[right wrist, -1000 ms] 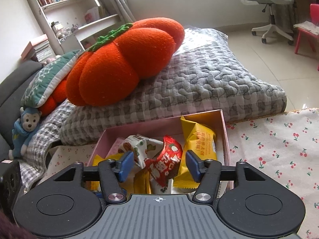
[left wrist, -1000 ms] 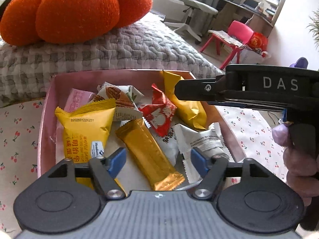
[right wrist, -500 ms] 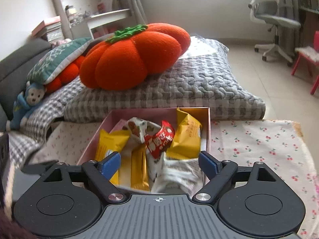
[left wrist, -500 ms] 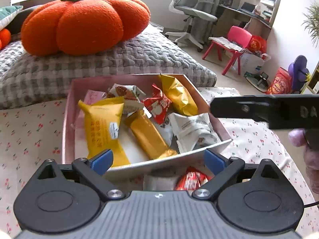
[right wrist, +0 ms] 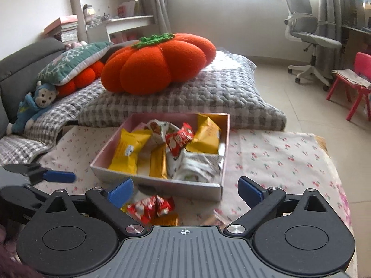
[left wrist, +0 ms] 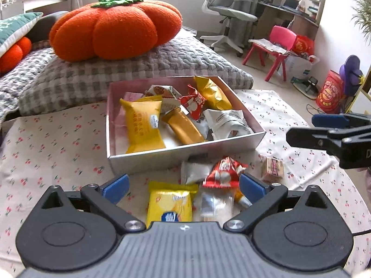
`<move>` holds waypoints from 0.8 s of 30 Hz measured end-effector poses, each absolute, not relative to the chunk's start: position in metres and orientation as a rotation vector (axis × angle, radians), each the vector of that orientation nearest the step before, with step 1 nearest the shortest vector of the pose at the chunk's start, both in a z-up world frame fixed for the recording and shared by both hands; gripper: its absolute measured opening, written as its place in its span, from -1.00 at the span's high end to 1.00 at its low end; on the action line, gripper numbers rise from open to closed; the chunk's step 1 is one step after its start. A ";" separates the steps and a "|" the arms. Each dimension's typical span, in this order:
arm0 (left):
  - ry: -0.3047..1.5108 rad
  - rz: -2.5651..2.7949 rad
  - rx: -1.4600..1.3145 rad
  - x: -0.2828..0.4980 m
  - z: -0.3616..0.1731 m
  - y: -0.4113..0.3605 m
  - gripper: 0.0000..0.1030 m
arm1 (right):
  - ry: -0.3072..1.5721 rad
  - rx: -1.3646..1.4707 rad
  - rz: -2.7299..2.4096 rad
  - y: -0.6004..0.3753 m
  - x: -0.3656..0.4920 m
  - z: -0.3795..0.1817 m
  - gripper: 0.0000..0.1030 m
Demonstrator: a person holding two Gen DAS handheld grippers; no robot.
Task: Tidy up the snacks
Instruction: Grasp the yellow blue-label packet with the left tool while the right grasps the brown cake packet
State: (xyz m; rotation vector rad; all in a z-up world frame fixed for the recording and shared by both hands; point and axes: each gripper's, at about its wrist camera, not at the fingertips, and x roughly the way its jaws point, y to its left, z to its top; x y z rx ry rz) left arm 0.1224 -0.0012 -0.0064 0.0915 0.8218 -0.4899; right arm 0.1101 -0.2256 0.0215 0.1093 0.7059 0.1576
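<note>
Both jaws are opening wide with nothing between them: the left gripper (left wrist: 183,184) hangs over loose snacks (left wrist: 222,172) on the cloth beside the pink box (left wrist: 185,153), the right gripper (right wrist: 185,188) alongside. Grabbing overlapping wrappers could drag two packets together.

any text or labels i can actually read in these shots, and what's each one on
"D": a lone white letter on the black body of the right gripper, cut off at the frame edge.

Too small or blurred to read: print on the yellow pillow-pack wafer in the pink box, the white sachet, the red wrapper and the yellow packet with blue logo on the cloth.
</note>
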 end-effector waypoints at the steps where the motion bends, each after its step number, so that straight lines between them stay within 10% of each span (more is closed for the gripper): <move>1: 0.820 -0.485 0.091 0.118 -0.006 0.000 -0.99 | 0.706 0.106 0.157 -0.226 0.105 0.021 -0.91; 24: 0.754 -0.364 0.070 0.073 -0.063 0.033 -0.99 | 0.769 0.118 0.072 -0.245 0.067 -0.055 -0.91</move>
